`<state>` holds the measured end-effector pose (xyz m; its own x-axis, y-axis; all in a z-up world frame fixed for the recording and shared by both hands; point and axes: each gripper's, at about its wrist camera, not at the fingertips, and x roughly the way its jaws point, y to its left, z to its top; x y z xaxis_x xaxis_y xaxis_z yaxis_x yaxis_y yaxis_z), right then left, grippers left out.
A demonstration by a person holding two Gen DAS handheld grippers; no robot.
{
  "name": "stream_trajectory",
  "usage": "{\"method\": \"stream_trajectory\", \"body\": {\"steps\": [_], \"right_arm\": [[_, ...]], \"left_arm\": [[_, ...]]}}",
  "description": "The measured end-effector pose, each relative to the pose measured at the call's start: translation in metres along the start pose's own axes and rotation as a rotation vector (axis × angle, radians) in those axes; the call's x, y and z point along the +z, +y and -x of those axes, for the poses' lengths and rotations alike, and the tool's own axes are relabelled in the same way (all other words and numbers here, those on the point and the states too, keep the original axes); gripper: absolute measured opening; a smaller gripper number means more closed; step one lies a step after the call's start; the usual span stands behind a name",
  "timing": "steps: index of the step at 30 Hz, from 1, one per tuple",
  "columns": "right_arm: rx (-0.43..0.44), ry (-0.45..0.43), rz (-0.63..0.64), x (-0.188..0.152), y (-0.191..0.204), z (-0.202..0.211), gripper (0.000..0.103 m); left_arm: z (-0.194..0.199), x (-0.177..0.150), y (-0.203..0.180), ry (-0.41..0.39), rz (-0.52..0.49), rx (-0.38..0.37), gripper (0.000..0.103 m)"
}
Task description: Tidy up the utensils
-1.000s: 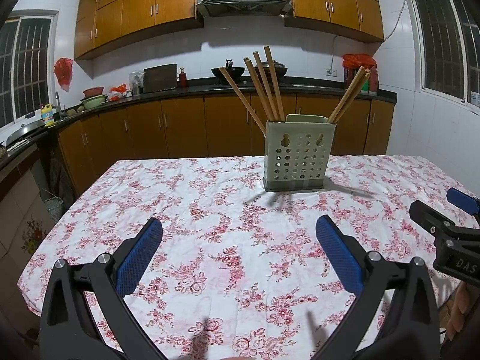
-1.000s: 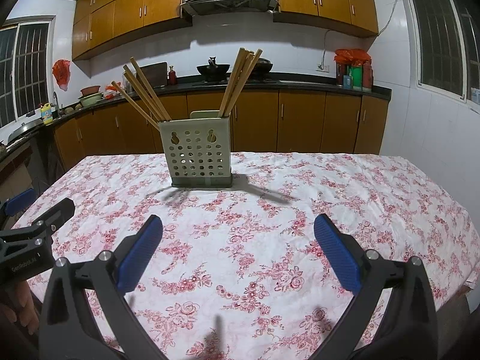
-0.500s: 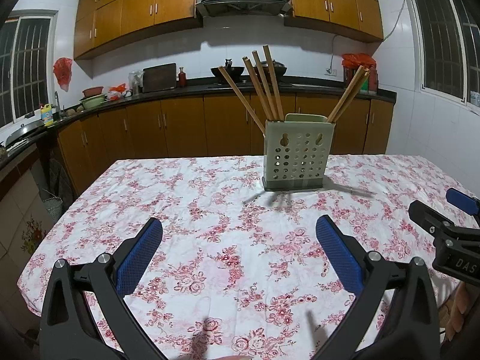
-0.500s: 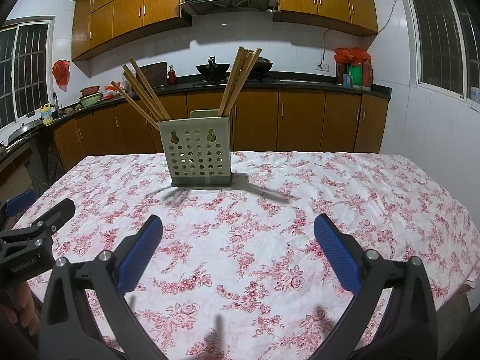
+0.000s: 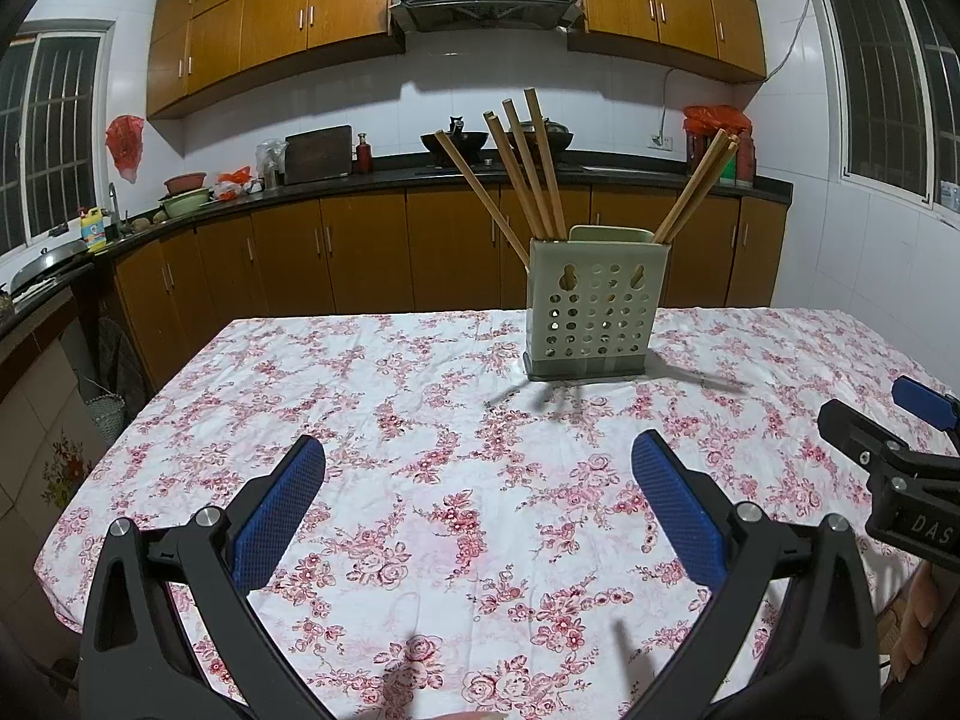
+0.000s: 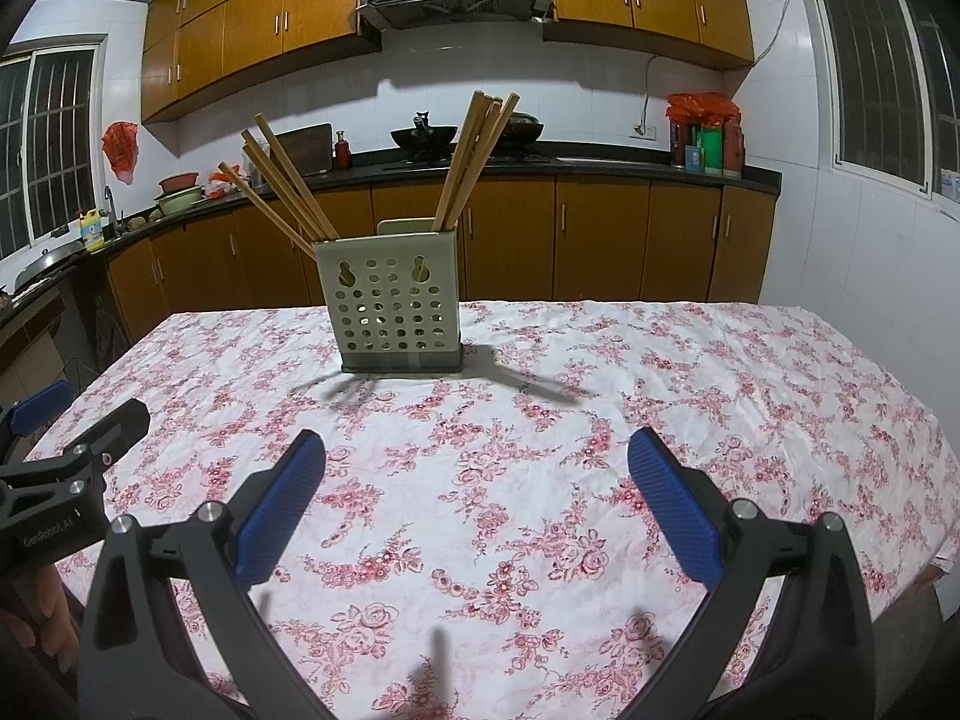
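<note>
Both my left gripper (image 5: 477,483) and right gripper (image 6: 477,480) hover spread and empty, well short of the holder (image 5: 597,306), whose splayed chopsticks (image 5: 528,165) could tip it if I clip them.

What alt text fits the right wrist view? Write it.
A perforated utensil holder holding wooden chopsticks stands on a floral tablecloth, beyond the open, empty right gripper. The left gripper shows at the left edge.

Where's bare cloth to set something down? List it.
Bare tablecloth between the utensil holder and both open grippers (left, right), plus both sides of the holder. Crowded only at the holder, where chopsticks fan outward.
</note>
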<state>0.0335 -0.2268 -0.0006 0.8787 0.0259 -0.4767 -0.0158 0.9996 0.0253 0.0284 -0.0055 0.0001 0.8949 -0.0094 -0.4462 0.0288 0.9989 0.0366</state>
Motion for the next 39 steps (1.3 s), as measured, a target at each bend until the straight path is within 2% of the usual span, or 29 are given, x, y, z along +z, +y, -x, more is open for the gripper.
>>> {"method": "stream_trajectory", "body": {"steps": [39], "right_arm": [[0.0, 0.002, -0.006, 0.0011, -0.0004, 0.0001, 0.099]], "left_arm": [[0.0002, -0.0003, 0.0013, 0.016, 0.008, -0.004, 0.101]]}}
